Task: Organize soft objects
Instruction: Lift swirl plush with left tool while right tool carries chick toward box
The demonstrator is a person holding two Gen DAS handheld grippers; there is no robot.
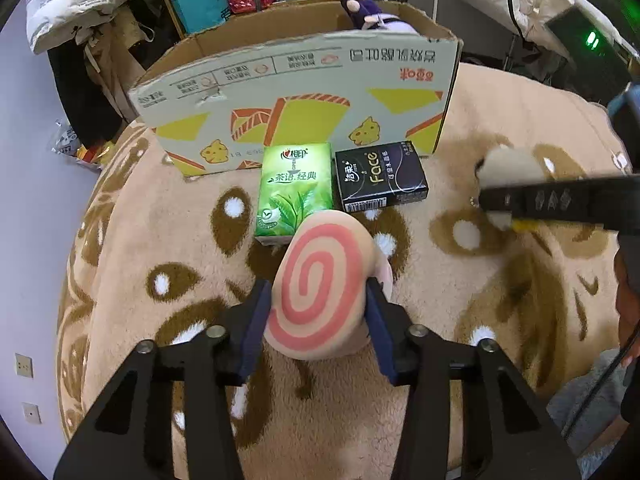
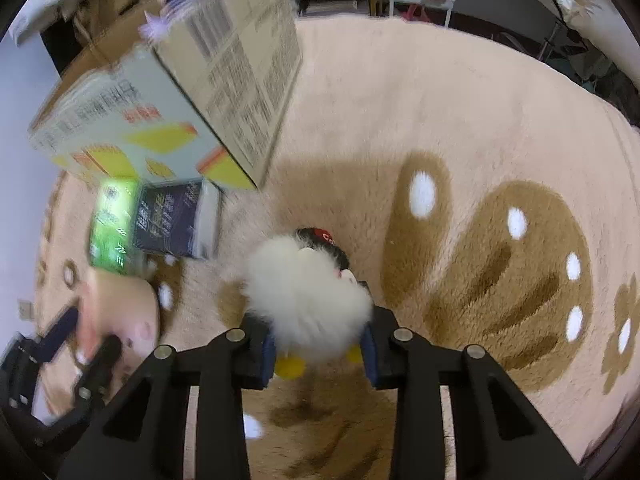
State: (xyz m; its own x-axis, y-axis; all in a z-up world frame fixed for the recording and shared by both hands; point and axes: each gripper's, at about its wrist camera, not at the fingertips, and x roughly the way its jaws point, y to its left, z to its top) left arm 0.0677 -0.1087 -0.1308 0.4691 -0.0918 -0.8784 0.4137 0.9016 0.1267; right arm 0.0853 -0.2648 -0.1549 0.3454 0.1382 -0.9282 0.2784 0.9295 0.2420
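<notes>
The black tissue pack (image 1: 382,176) reads "Face".

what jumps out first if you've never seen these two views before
The pink-spiral plush clamped in the left gripper, low in the left wrist view, just in front of the green tissue pack and black tissue pack. Then the fluffy white toy squeezed in the right gripper. Behind both stands the open cardboard box on the tan patterned blanket.
</notes>
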